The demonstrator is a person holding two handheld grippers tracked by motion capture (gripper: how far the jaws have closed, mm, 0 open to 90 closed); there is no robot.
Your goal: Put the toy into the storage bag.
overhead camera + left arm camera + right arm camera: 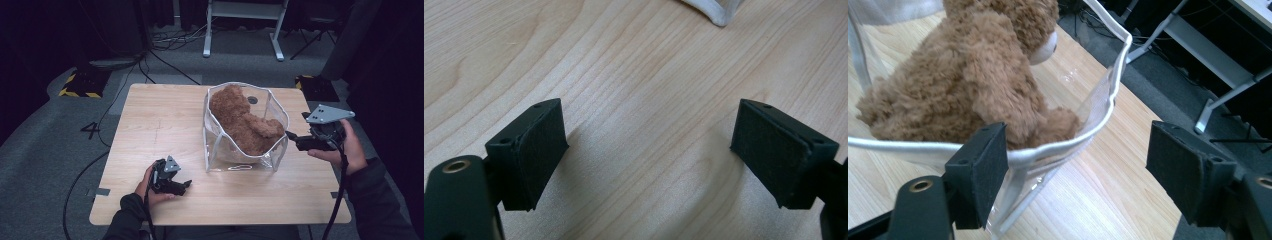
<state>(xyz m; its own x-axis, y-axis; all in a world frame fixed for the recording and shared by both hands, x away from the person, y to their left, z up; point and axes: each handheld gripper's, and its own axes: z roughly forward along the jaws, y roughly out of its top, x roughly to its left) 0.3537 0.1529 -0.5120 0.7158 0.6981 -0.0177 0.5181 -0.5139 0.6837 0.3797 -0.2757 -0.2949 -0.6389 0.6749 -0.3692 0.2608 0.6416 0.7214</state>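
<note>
Your right gripper (1075, 167) has its jaws spread wide at the rim of the clear bag (220, 150), which stands mid-table with the teddy bear (242, 120) inside, while your left gripper (649, 150) rests wide open on the table (150, 130), apart from the bag.

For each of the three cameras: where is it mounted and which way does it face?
High view: above the person's side, looking forward and down at the table; both forearms show.
Left gripper view: rides the left gripper, facing bare tabletop; open fingers show.
Right gripper view: rides the right gripper, facing the bag.
High and right views share the teddy bear.
</note>
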